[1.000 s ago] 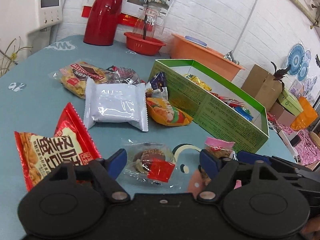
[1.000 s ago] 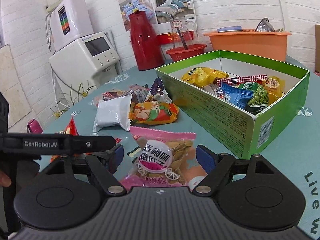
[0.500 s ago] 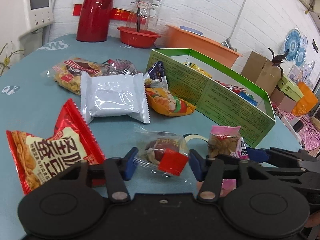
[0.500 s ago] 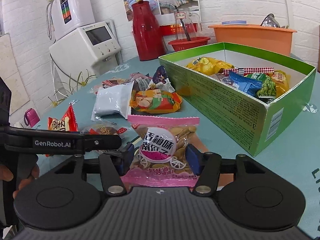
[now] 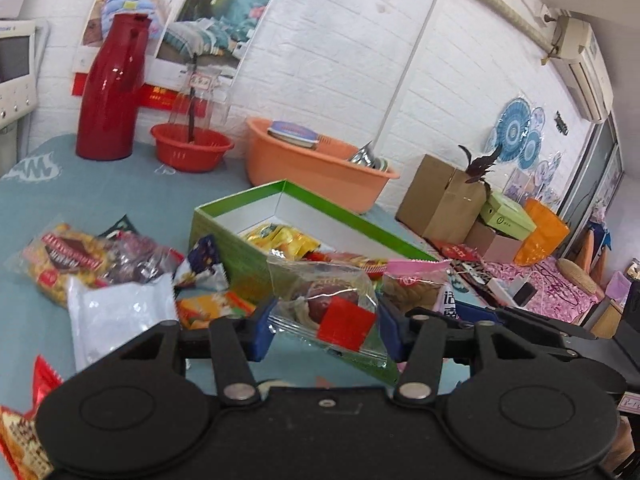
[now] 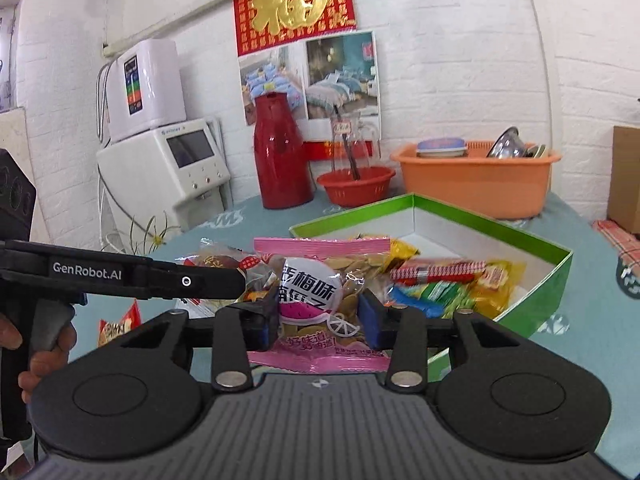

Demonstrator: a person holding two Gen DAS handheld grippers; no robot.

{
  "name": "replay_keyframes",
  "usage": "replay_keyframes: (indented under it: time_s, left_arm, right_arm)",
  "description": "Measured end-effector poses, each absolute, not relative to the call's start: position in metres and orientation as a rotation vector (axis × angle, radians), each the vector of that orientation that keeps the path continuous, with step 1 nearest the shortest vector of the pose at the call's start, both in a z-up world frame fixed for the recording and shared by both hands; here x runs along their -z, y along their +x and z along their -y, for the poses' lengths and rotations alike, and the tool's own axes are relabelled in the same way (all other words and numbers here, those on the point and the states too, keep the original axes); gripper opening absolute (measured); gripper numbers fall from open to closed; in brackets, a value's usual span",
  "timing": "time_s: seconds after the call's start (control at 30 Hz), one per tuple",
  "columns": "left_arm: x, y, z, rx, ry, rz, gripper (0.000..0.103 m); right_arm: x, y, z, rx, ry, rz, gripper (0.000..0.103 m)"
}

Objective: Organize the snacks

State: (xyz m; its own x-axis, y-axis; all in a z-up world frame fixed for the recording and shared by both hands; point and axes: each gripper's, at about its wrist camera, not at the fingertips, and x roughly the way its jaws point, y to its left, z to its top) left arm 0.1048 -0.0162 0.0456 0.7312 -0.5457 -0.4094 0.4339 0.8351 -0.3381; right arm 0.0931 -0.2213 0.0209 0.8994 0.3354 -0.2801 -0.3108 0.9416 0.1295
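Now both grippers pinch a packet: left gripper point(image 5: 324, 330) the clear packet point(image 5: 326, 302), right gripper point(image 6: 318, 316) the pink bag point(image 6: 320, 300), its jaws just closing. The box point(image 6: 532, 280) lies ahead, nearer the right.

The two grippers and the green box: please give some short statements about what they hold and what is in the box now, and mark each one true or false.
1. The right gripper holds a pink snack packet between its fingers. True.
2. The left gripper is empty. False: it grips a clear packet with a red label.
3. The green box is empty. False: several snack packets already lie inside it.
4. A white packet lies on the table, outside the box. True.
5. The red flask lies on its side. False: it stands upright near the wall.
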Motion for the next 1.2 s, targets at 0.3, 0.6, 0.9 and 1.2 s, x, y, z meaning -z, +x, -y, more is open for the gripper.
replay_keyframes:
  time_s: [0.3, 0.6, 0.9, 1.2]
  left_arm:
    - [-0.06, 0.157, 0.059, 0.59, -0.247, -0.484, 0.083]
    - [-0.034, 0.215, 0.081, 0.558, -0.254, -0.544, 0.084]
    - [-0.017, 0.22, 0.083, 0.487, -0.222, -0.501, 0.103]
    - [-0.036, 0.191, 0.072, 0.513, -0.24, -0.489, 0.103]
  right_arm:
    - [-0.029, 0.125, 0.264, -0.173, 0.086, -0.256, 0.07]
    - [-0.005, 0.161, 0.289, -0.093, 0.115, -0.299, 0.071]
    - [0.018, 0.173, 0.28, -0.074, -0.009, -0.27, 0.103]
    - [-0.006, 0.141, 0.276, -0.089, 0.026, -0.214, 0.103]
